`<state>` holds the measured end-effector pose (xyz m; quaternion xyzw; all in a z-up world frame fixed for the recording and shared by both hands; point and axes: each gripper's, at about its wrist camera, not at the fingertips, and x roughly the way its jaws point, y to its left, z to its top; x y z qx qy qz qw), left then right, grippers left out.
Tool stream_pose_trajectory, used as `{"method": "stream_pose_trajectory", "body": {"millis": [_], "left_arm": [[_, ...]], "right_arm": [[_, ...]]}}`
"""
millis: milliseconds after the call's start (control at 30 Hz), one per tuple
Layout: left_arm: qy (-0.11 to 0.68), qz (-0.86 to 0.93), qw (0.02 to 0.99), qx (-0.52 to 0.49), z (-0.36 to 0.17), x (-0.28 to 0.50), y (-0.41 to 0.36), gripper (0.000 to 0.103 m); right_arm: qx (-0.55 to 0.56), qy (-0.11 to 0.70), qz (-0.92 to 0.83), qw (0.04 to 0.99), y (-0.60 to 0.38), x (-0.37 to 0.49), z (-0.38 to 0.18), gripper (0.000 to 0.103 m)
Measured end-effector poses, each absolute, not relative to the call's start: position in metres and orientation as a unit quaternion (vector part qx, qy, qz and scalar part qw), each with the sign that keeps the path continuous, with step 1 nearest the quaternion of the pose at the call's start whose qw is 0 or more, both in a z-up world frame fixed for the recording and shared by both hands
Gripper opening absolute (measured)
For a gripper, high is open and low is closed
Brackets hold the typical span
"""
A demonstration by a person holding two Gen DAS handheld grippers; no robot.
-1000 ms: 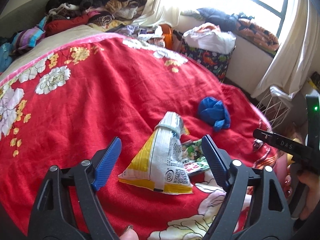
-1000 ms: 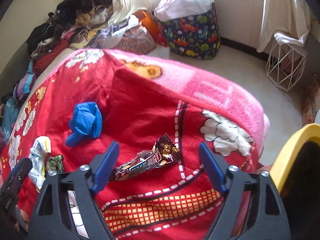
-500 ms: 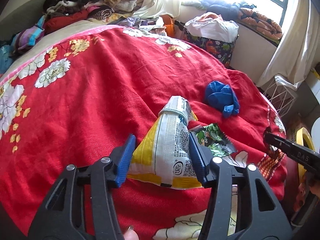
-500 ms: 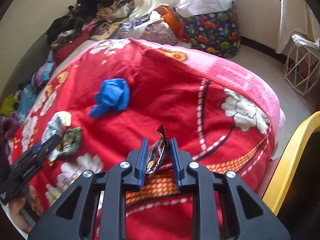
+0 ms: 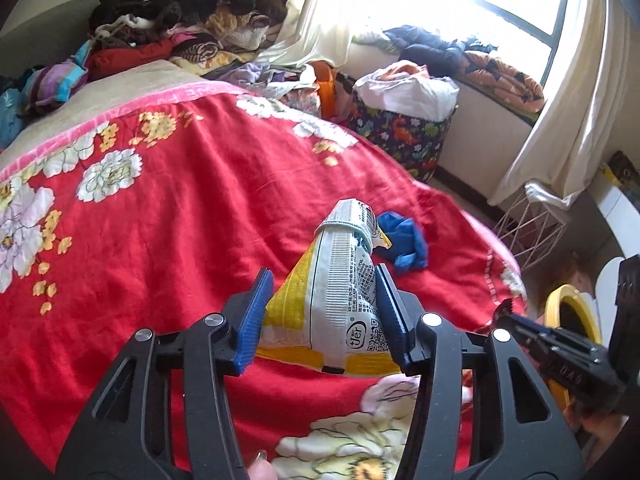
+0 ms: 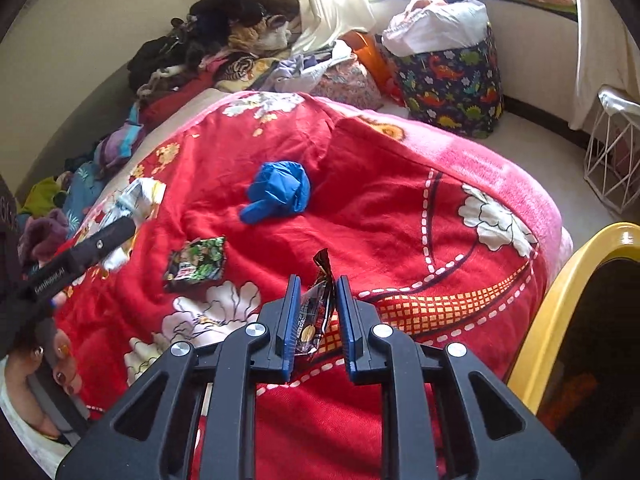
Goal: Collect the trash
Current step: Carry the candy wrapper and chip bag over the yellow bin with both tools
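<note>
My left gripper (image 5: 324,280) is shut on a yellow and white snack bag (image 5: 340,300) and holds it above the red blanket (image 5: 160,220). My right gripper (image 6: 318,286) is shut on a dark candy wrapper (image 6: 318,304), lifted off the blanket (image 6: 380,208). A crumpled blue glove (image 6: 280,192) lies mid-bed; it also shows in the left wrist view (image 5: 404,240). A green snack packet (image 6: 198,258) lies flat left of my right gripper. The yellow-rimmed bin (image 6: 568,300) stands at the right, beside the bed.
A clothes pile (image 5: 180,28) lines the far wall. A dinosaur-print hamper (image 6: 452,72) and a white wire basket (image 6: 612,156) stand on the floor by the window. The yellow-rimmed bin shows in the left wrist view (image 5: 560,300).
Both grippers closed, the left on the snack bag and the right on the candy wrapper, and lifted them off the blanket. The green packet is now uncovered.
</note>
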<state>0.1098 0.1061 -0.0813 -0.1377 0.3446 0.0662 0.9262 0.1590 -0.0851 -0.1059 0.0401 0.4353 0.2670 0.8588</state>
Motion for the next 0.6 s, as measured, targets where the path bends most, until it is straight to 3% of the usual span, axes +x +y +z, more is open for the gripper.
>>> {"method": "stream_pose_trajectory", "body": {"millis": [600], "left_arm": [[0.311, -0.008, 0.945, -0.104, -0.045, 0.113, 0.036, 0.043]], "right_arm": [[0.078, 0.384, 0.243, 0.888, -0.149, 0.139, -0.063, 0.018]]}}
